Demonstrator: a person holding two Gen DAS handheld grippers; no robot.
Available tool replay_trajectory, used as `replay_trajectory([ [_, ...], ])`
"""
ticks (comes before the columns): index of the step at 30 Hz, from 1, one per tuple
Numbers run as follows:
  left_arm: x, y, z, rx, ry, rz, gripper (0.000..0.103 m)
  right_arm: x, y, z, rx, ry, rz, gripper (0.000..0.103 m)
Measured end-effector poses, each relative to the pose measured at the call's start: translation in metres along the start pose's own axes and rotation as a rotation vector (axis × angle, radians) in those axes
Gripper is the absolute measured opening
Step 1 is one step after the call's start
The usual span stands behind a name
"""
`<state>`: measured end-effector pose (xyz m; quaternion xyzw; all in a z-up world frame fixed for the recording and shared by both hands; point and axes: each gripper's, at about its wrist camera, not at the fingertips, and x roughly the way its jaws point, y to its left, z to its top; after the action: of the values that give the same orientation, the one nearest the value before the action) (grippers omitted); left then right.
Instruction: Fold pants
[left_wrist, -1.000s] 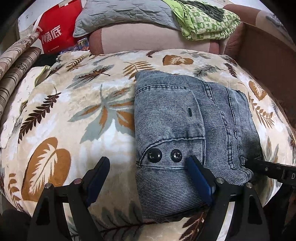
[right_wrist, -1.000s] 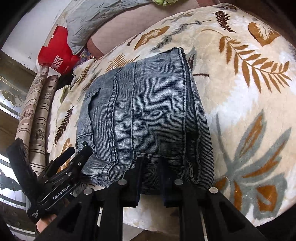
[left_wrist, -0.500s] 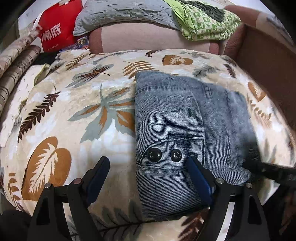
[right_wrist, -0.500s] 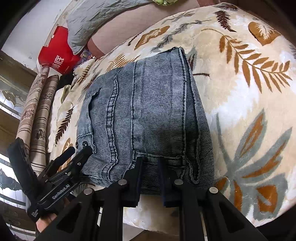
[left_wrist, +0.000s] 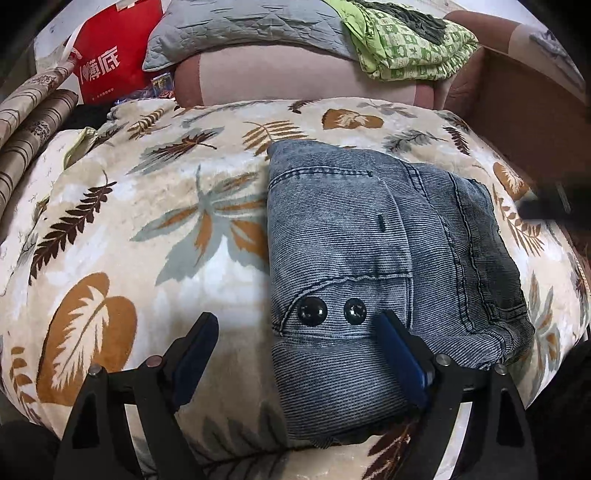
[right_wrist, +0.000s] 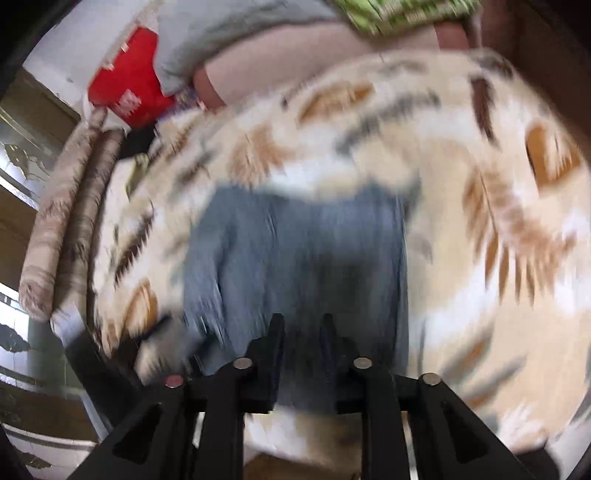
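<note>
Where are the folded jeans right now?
In the left wrist view the jeans lie right of centre on the leaf-print blanket, in front of the pink cushion.

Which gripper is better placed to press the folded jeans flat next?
Probably left. The left gripper sits wide open low over the folded jeans, one finger on the denim. The right gripper, jaws opening, looks clear of them in a blurred view.

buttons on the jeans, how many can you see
2: both black, side by side near the front edge of the folded jeans, one on the left, one on the right. Others may be hidden in the folds.
</note>
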<state>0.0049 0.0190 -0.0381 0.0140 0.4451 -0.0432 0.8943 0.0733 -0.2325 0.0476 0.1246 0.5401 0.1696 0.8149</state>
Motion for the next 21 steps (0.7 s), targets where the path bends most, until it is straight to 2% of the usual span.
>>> replay_trajectory([
  [1, -0.001, -0.001, 0.000, 0.004, -0.001, 0.000, 0.089, 0.002, 0.004, 0.016, -0.004, -0.032, 0.002, 0.045],
  [3, 0.000, 0.000, -0.001, 0.000, -0.003, -0.003, 0.089, 0.013, 0.007, 0.038, -0.011, -0.075, -0.018, 0.062],
  [4, 0.000, 0.000, -0.001, -0.003, -0.003, -0.004, 0.089, 0.023, 0.005, 0.045, -0.007, -0.083, -0.050, 0.063],
  [6, 0.000, -0.002, -0.001, 0.000, -0.005, -0.007, 0.089, 0.062, -0.009, 0.054, 0.005, -0.026, -0.147, 0.063],
  [7, 0.000, -0.003, 0.000, 0.001, -0.005, -0.006, 0.089, 0.091, -0.020, 0.052, 0.024, 0.058, -0.150, 0.064],
  [8, 0.000, -0.002, 0.000, -0.002, -0.008, -0.007, 0.089, 0.101, -0.026, 0.048, 0.030, 0.063, -0.132, 0.065],
  [9, 0.000, -0.002, 0.000, -0.008, -0.008, -0.010, 0.089, 0.097, -0.023, 0.047, 0.019, 0.030, -0.127, 0.065],
  [11, 0.001, 0.000, 0.000, -0.022, -0.005, -0.013, 0.089, 0.089, -0.019, 0.046, 0.020, 0.029, -0.127, 0.065],
  [13, 0.000, 0.000, 0.000, -0.025, -0.007, -0.012, 0.089, 0.078, -0.019, 0.042, 0.043, 0.035, -0.101, 0.065],
  [16, 0.000, -0.002, 0.000, -0.022, -0.009, -0.005, 0.089, 0.047, -0.015, 0.019, 0.060, -0.011, 0.002, 0.065],
  [18, 0.000, -0.002, 0.000, -0.022, -0.008, -0.004, 0.089, 0.026, -0.009, -0.006, 0.078, -0.030, 0.080, 0.065],
  [21, 0.000, -0.001, 0.000, -0.022, -0.007, -0.006, 0.089, 0.022, -0.006, -0.044, 0.107, 0.005, 0.174, 0.065],
])
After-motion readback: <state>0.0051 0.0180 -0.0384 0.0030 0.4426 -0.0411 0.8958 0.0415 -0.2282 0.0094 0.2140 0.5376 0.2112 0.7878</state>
